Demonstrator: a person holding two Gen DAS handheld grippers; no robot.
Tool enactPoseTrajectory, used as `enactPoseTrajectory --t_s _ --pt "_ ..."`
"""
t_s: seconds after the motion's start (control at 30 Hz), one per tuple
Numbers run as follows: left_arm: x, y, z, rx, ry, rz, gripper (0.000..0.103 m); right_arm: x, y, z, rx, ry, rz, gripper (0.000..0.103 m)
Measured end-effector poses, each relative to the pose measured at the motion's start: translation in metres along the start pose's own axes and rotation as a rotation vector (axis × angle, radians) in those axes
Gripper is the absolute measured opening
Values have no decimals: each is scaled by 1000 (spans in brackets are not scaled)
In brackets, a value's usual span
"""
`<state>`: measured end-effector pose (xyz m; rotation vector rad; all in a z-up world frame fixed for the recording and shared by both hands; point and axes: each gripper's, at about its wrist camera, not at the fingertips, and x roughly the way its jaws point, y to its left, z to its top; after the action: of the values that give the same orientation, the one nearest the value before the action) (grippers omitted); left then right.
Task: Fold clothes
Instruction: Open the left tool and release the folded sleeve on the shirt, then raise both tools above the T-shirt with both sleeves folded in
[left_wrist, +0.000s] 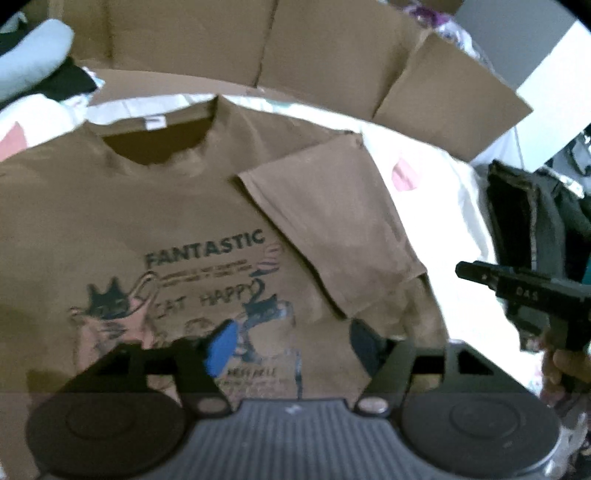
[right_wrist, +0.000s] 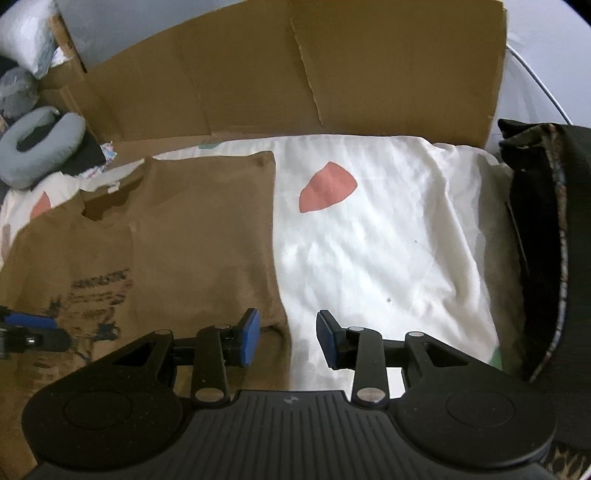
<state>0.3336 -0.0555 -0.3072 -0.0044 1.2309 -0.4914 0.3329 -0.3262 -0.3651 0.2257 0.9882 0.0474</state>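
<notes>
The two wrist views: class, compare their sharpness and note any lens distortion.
Left wrist view: motion-blurred, the brown T-shirt print soft, the hand-held gripper smeared. Right wrist view: sharper, its blue pads crisp. Both: fisheye bending of the cardboard edges, dark corners.

A brown printed T-shirt (left_wrist: 155, 206) lies flat, front up, on the white sheet (right_wrist: 369, 258), one sleeve folded inward.
</notes>
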Motion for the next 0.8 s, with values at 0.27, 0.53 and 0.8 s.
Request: enactPoseTrajectory --t_s 0.27,0.53,0.8 --pt "-100 3 8 -30 -50 49 87 -57 11 15 25 41 53 92" --pt "-190 4 9 -84 -69 96 89 -123 15 30 -3 93 60 94" --pt "-265 3 6 -170 -84 125 97 -179 13 49 2 147 41 102"
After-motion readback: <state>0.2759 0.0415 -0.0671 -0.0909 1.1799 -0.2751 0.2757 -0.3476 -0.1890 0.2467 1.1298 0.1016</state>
